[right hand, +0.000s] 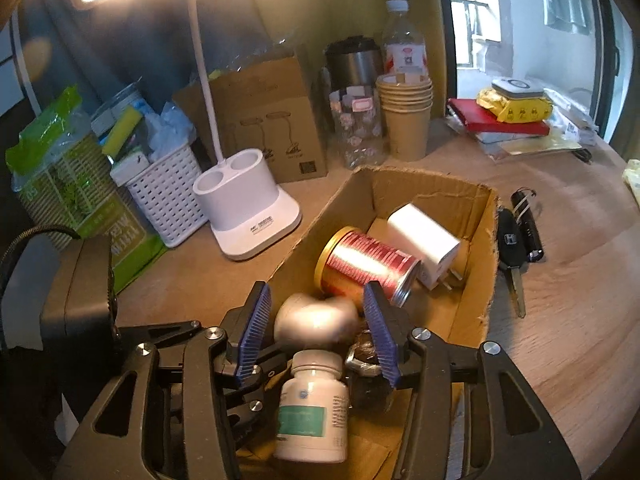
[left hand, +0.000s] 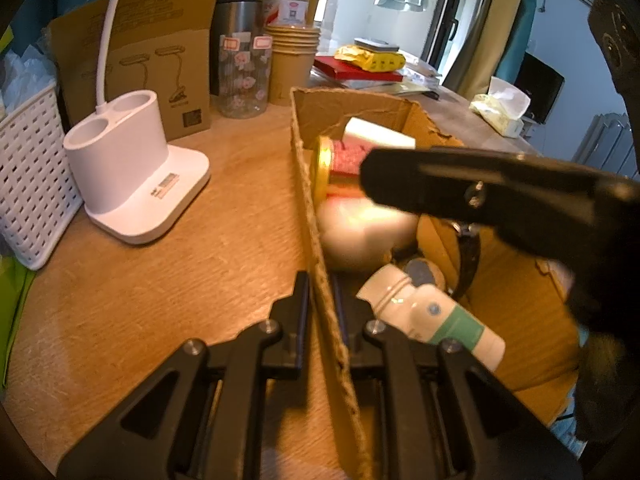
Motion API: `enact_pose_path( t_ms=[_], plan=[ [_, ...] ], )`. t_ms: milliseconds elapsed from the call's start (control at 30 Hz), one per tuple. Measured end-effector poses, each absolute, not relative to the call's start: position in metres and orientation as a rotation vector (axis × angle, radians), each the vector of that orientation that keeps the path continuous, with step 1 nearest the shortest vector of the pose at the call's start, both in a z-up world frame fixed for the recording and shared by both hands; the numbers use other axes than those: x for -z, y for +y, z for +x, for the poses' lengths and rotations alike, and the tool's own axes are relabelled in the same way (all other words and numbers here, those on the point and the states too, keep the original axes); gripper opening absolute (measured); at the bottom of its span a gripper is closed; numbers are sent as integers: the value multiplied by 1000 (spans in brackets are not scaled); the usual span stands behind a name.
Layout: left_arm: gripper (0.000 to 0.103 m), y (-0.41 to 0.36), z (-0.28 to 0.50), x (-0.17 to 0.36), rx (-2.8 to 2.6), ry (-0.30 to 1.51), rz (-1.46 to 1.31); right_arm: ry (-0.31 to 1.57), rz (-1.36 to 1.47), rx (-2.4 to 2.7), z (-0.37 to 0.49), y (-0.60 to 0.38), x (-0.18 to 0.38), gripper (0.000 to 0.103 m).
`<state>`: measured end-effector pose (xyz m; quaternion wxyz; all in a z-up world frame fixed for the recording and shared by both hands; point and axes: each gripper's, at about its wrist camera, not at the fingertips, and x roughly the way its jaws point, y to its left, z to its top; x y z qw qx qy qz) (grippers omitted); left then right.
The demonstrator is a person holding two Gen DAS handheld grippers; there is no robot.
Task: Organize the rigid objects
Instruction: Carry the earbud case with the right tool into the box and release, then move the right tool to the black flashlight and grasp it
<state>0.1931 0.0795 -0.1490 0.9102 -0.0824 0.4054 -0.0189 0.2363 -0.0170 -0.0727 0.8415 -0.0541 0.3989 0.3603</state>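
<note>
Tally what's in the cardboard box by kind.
Red can with gold rim: 1
White charger plug: 1
White pill bottle: 1
Blurred white round object: 1
Dark object, partly hidden, possibly a watch: 1
Total: 5 visible in the cardboard box
</note>
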Motion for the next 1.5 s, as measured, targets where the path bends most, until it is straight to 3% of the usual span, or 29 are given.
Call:
enact_pose_path(
  t_ms=[667,1500],
  plan=[
    [13,79,192,147,41,835,-168,698,-47,-629,246,-69,41,56],
    [13,79,192,147,41,835,-168,680,-70,-406,285,-136,65,56]
  ],
)
